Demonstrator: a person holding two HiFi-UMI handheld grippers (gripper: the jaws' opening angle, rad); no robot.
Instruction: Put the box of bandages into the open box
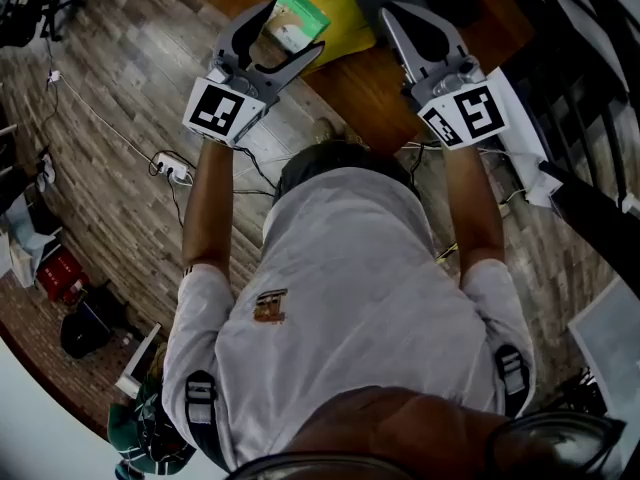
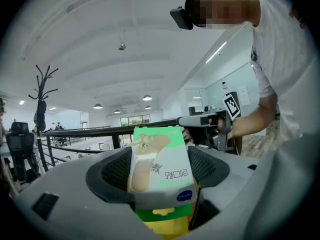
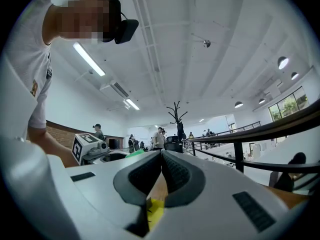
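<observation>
In the head view my left gripper (image 1: 294,28) is shut on the box of bandages (image 1: 305,13), a green and white carton held up over the table's left corner. The left gripper view shows that carton (image 2: 162,161) wedged between the two dark pads, its far end sticking out past them. A yellow open box (image 1: 350,10) lies on the brown table (image 1: 375,88) just right of the carton; its inside is hidden. My right gripper (image 1: 392,16) hovers over the table right of the yellow box, its jaws pressed together (image 3: 161,156) with nothing between them.
The table edge runs diagonally under both grippers, with grey wooden floor to the left. A white power strip (image 1: 172,168) and its cable lie on that floor. Black railing bars (image 1: 590,28) cross the upper right. A coat stand (image 3: 176,119) and distant people show in the gripper views.
</observation>
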